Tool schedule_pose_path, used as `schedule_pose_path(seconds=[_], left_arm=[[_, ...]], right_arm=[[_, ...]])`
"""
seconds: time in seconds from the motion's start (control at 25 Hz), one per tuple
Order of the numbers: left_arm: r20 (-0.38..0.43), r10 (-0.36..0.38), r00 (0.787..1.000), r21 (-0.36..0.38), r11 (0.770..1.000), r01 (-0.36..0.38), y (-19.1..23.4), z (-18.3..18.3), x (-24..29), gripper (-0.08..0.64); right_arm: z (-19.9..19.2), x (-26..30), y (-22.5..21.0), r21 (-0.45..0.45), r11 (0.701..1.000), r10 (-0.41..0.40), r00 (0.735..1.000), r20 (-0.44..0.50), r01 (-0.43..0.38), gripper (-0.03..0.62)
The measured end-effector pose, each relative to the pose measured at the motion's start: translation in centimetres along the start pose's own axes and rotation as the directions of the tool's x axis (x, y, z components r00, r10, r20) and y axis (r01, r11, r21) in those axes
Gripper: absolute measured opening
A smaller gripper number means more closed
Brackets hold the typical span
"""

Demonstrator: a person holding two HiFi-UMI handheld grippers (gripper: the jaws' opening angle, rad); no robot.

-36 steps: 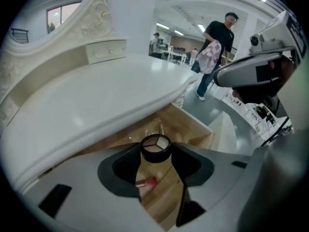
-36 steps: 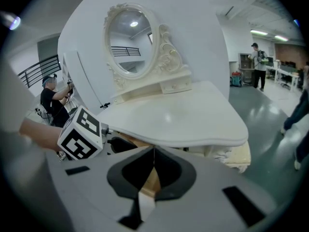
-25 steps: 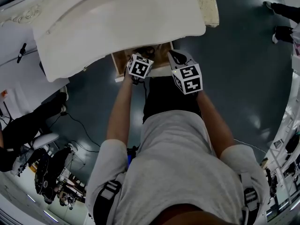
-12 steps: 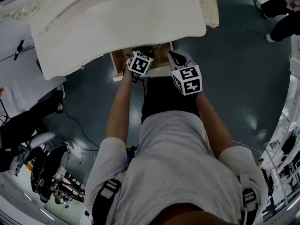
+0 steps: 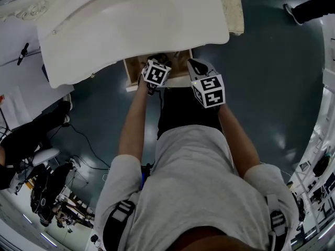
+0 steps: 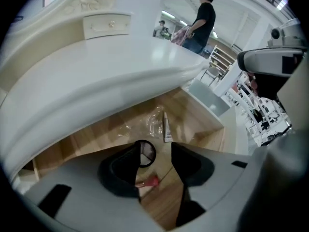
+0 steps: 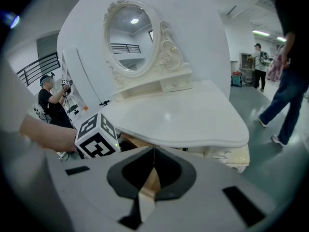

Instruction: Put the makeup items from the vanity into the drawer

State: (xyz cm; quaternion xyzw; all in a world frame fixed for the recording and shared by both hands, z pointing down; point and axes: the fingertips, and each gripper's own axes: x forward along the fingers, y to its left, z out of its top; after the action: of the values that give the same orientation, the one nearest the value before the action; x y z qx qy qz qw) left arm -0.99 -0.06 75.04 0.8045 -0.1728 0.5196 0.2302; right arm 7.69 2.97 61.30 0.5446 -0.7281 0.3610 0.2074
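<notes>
- Dark grey floor surrounded the white vanity (image 5: 131, 25). No makeup showed on its top in any view, and its wooden drawer (image 6: 91, 141) stood pulled out beneath.
- Inside the drawer lay a tube (image 6: 166, 128), a round compact (image 6: 146, 152), a red-tipped stick (image 6: 150, 181) and a clear wrapper (image 6: 153, 119).
- The left gripper (image 6: 155, 149) hung over the drawer with its jaws apart, gripping nothing.
- The right gripper (image 7: 153, 158) was closed tight and empty.
- The placing looked all but done; at most, the drawer was left to push shut.

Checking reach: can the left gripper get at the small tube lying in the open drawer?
Probably yes: the left gripper hangs over the drawer, jaws apart, and the tube lies uncovered just beyond them.
</notes>
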Motion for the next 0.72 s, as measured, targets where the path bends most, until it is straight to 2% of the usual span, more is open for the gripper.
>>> schedule_pose_path(seconds=[0.24,0.4,0.6,0.72], left_arm=[[0.088,0.076,0.993,-0.051,0.996,-0.072,-0.2,1.6,-2.7,0.194],[0.143,0.142,0.98,-0.084,0.988,-0.131,-0.8,2.0,-5.2,0.144],[0.228,0.258,0.939,-0.183,0.959,-0.219,-0.8,2.0,-8.2,0.051],[0.275,0.333,0.902,-0.237,0.933,-0.272,-1.6,2.5,-10.0,0.043]], right_arm=[[0.4,-0.6,0.2,-0.024,0.999,0.023,1.0,0.007,-0.023,0.015],[0.9,-1.1,1.0,-0.051,0.998,0.049,0.999,0.017,-0.048,0.015],[1.4,-1.3,1.9,-0.093,0.993,0.079,0.996,0.043,-0.075,0.015],[2.2,-1.8,1.9,-0.142,0.987,0.084,0.993,0.079,-0.072,0.015]])
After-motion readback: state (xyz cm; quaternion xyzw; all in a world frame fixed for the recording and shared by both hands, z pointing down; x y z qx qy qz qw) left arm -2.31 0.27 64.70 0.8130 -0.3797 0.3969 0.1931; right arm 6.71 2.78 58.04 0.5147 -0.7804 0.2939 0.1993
